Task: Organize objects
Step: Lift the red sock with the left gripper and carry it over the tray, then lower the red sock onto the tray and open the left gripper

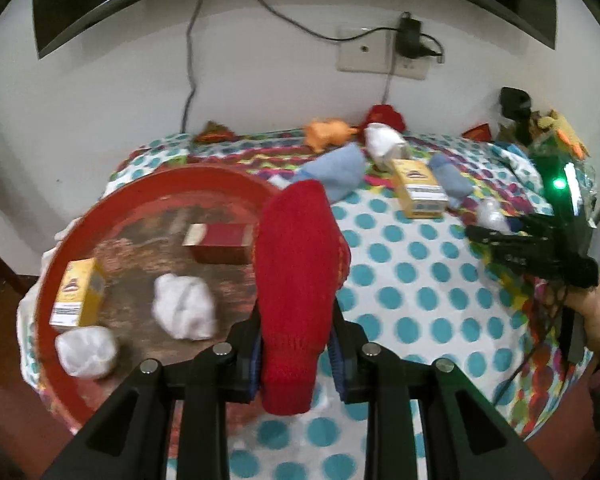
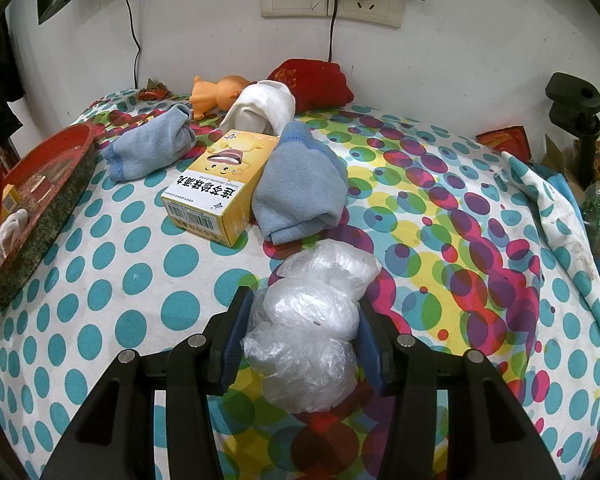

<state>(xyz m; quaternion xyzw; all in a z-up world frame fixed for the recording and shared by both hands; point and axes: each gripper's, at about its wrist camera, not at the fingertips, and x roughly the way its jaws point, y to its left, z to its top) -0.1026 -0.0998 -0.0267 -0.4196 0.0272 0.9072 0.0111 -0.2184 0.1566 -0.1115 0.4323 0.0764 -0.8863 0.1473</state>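
Left-wrist view, far left: a round red tray [image 1: 72,240] with a raised rim and a worn, mottled floor rests on the polka-dot cloth [image 1: 412,280]. Within it lie a yellow cardboard carton [image 1: 78,292], two crumpled white wads [image 1: 86,350] [image 1: 184,306] and a dark red rectangular box [image 1: 220,242].

Centre: the left gripper [image 1: 296,344] has its blue-padded fingers clamped on a red knitted sock [image 1: 298,276], ribbed at the cuff, held upright at the tray's right edge.

Beyond it: a soft pale-blue sock [image 1: 334,172], a second yellow carton [image 1: 418,192], a rolled blue sock [image 1: 450,180], a white cloth bundle [image 1: 382,142], an orange plastic figure [image 1: 326,132] and a red fabric pouch [image 1: 386,116] against the wall.

Right-wrist view: the right gripper [image 2: 300,336] closes its fingers on a crinkled, translucent plastic bag [image 2: 312,320], bunched into lobes and resting on the cloth. The pads press its sides, though how firmly cannot be told.

Ahead stand the glossy printed carton, touching the folded blue sock at its right. Far right: a black clamp-like stand [image 2: 576,112].
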